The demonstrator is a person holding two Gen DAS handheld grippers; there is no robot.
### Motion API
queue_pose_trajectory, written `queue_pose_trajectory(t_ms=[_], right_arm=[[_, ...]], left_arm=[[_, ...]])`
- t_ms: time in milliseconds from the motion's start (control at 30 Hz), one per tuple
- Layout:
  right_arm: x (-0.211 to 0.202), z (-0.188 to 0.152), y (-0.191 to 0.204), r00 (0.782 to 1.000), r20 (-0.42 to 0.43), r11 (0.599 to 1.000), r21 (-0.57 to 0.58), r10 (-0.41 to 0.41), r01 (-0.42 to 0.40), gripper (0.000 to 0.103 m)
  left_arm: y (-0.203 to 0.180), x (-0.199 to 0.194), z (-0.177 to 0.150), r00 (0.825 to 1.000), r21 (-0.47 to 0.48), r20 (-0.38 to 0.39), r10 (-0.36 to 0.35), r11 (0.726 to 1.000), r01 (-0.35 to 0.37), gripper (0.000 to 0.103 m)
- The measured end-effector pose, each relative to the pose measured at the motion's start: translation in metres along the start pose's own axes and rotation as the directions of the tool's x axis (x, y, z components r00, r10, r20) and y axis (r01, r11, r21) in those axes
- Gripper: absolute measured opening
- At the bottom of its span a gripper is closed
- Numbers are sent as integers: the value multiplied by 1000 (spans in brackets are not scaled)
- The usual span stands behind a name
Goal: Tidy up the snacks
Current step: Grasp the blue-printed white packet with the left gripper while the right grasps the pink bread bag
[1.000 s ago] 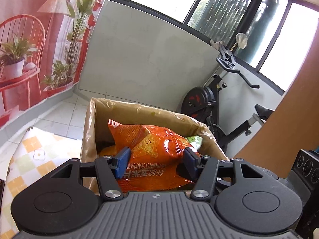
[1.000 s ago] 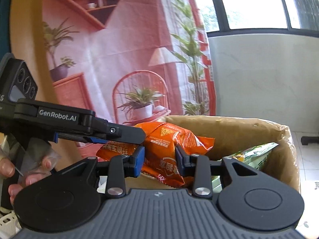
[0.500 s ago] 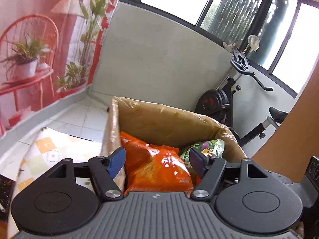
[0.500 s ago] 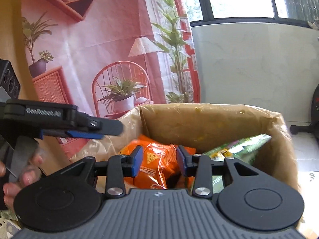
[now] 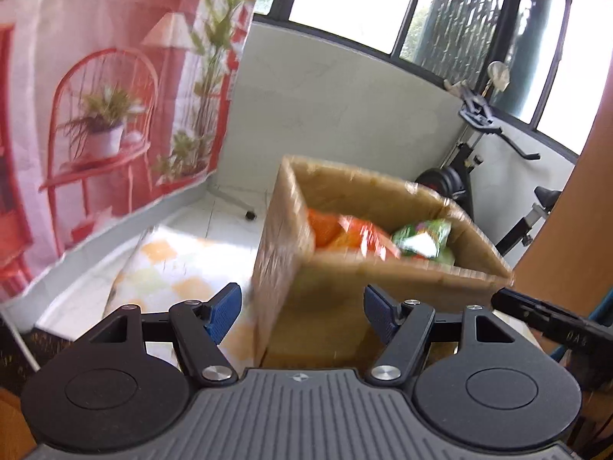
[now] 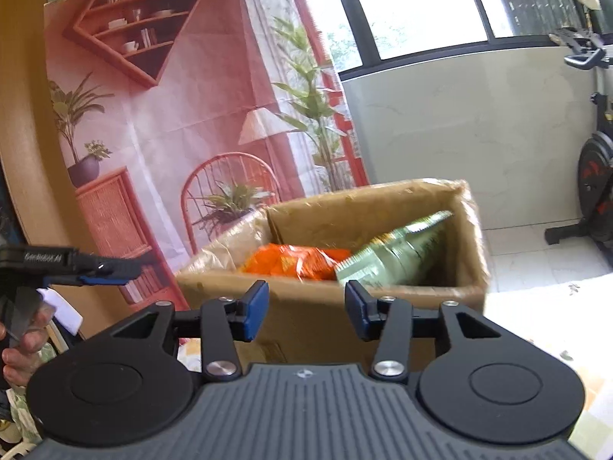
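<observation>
An open brown cardboard box [image 6: 329, 306] stands just beyond the blue fingertips [image 6: 254, 308], holding 2 snack bags. The orange bag [image 6: 295, 258] lies crumpled at its left; the green bag [image 6: 394, 257] leans tilted at its right, top corner raised.

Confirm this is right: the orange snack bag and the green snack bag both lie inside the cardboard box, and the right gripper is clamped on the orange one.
Not quite. The orange snack bag and green snack bag do lie in the cardboard box, but the right gripper grips nothing: its jaws are opening, empty, short of the box, as the right wrist view shows.
</observation>
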State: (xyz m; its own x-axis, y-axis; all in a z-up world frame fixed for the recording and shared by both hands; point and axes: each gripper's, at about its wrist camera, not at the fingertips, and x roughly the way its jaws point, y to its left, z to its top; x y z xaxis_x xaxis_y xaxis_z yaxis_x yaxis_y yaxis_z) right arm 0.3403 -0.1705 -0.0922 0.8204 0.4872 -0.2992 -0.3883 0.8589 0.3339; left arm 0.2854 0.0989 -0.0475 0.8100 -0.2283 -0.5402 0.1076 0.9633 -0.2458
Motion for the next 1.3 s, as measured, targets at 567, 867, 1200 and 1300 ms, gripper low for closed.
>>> queue_pose_trajectory(t_ms=[567,867,1200,1300], right_arm=[[13,-84,-31,957,-231,982,34,-175,188,83],[34,-116,-25,913,-322,963,-184,-250,198,90],[48,-141,-26,883,-366,918,-367,-294,154,90],[55,-144,-25,882,-380,905,-410,-279,110,90]], left_arm=[[25,32,-82,985,-142,-127,121,980,-138,73],[21,46,-105,977,-152,-179,116,978,-144,73],[8,52,-128,969,-125,-220,115,981,-145,73],[6,55,-131,966,-123,-229,117,981,-148,73]])
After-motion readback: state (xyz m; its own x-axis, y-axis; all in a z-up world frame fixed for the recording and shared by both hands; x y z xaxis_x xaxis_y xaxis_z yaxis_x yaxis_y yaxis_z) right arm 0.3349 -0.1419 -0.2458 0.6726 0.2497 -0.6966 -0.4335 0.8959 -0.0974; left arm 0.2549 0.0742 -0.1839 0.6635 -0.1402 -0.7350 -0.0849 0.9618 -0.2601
